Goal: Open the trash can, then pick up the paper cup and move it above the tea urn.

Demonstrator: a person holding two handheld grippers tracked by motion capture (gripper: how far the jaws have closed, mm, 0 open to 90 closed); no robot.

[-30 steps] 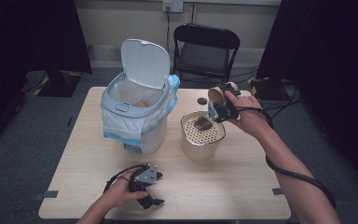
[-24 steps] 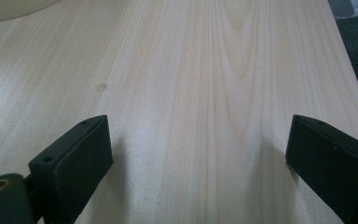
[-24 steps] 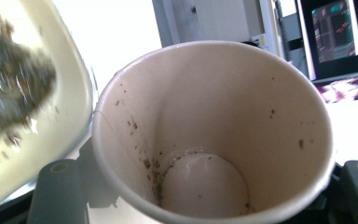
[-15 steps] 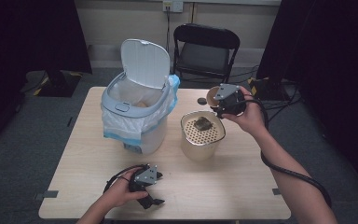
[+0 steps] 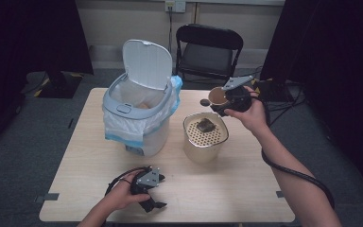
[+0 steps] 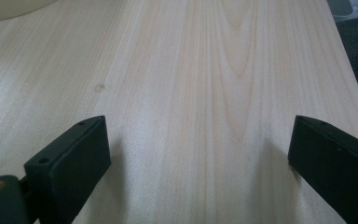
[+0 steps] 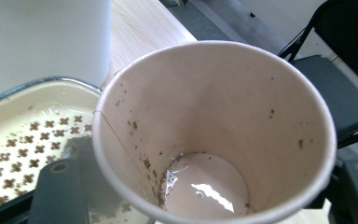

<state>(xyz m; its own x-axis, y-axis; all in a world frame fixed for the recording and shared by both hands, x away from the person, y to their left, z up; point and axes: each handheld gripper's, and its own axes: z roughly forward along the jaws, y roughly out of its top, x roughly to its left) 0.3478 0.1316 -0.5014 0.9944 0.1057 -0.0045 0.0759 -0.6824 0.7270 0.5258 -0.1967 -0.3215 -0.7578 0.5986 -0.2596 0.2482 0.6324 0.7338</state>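
Note:
My right gripper (image 5: 223,100) is shut on a paper cup (image 5: 216,97), held on its side in the air just behind a cream container with a perforated lid (image 5: 205,138). In the right gripper view the cup (image 7: 214,116) holds a little pale liquid and brown specks, my right gripper (image 7: 209,193) clasps its sides, and the perforated lid (image 7: 23,128) lies below. A dark wet clump (image 5: 205,126) rests on that lid. My left gripper (image 5: 153,206) lies on the table near the front edge. Its jaws have just been opening, and my left gripper (image 6: 200,158) has only bare wood between them.
A white pedal bin (image 5: 137,116) with its lid up and a liner bag stands at the table's back left; its wall (image 7: 42,37) is close to the cup. A small dark round thing (image 5: 204,102) lies behind the container. A black folding chair (image 5: 208,47) stands beyond the table.
The right hand has drawn the cup a little up and to the right, away from over the perforated lid, tipping it back toward level. The left hand has stayed put.

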